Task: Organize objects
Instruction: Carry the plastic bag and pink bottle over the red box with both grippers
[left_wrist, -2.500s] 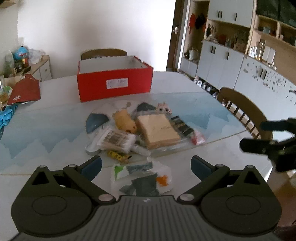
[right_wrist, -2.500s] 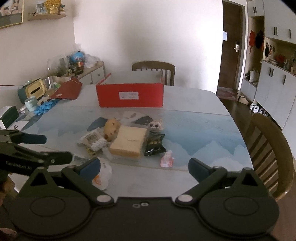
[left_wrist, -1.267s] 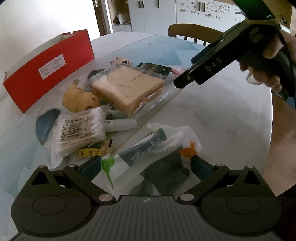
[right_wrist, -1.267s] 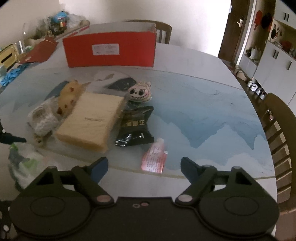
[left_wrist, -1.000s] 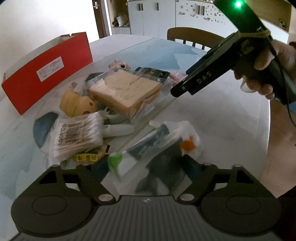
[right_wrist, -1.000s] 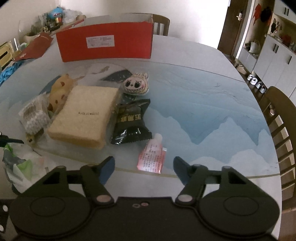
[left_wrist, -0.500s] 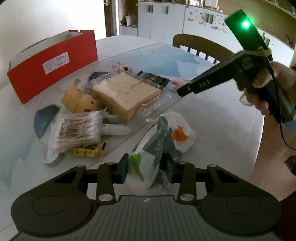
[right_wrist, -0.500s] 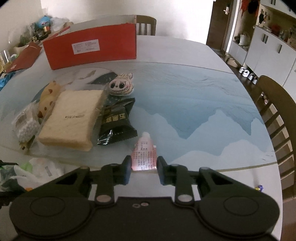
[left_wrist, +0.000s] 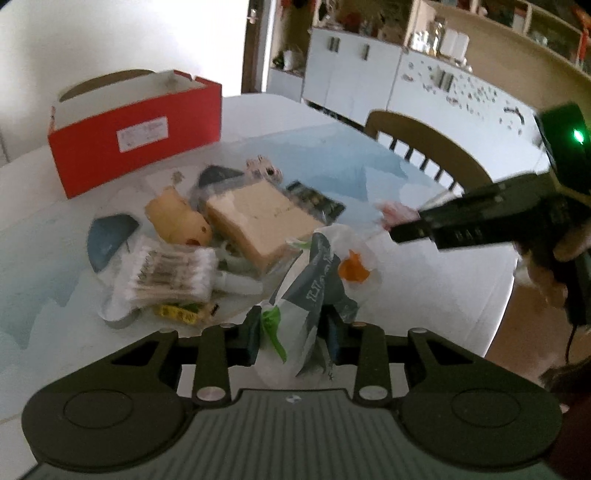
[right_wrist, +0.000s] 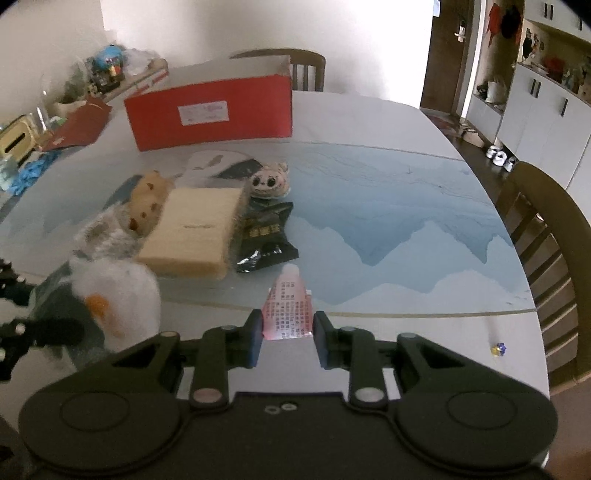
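My left gripper (left_wrist: 291, 334) is shut on a white plastic bag (left_wrist: 317, 280) with green, grey and orange print and holds it above the table's near edge; the bag also shows in the right wrist view (right_wrist: 110, 295). My right gripper (right_wrist: 287, 338) is shut on a small pink sachet (right_wrist: 288, 310) and holds it off the table. An open red box (left_wrist: 136, 133) stands at the back (right_wrist: 210, 110). Between lie wrapped bread (left_wrist: 266, 221), cotton swabs (left_wrist: 166, 273), a tan plush (left_wrist: 177, 221), a black snack packet (right_wrist: 264, 232) and a small plush face (right_wrist: 267, 182).
A white table with a blue mountain-print mat (right_wrist: 388, 221). Wooden chairs stand at the right (right_wrist: 546, 229) and behind the box (right_wrist: 295, 62). A red folder (right_wrist: 77, 125) and clutter sit at the far left. A small blue bead (right_wrist: 499, 349) lies near the right edge.
Both grippers closed, the left on the plastic bag, the right on the pink sachet. Both have since lifted their items off the table.
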